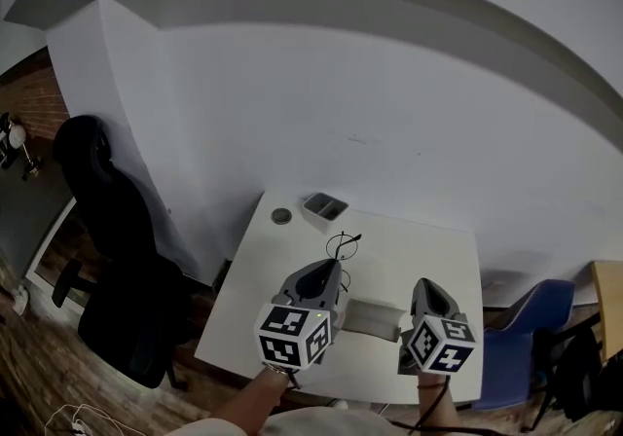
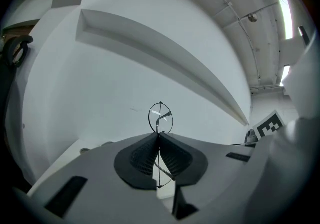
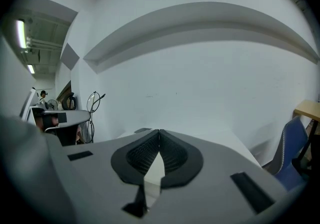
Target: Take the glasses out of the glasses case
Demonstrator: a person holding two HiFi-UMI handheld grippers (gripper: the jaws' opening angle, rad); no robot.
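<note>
Over the white table point(image 1: 428, 249), left gripper point(image 2: 159, 140) pinches the glasses point(image 2: 161, 117).

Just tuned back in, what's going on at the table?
A person holds tongs in each hand above the white table. The left tongs are shut on the wire-framed glasses, held up in the air with one lens above the tips. The right tongs are shut and empty. The glasses case lies on the table between them, with the glasses out of it.
</note>
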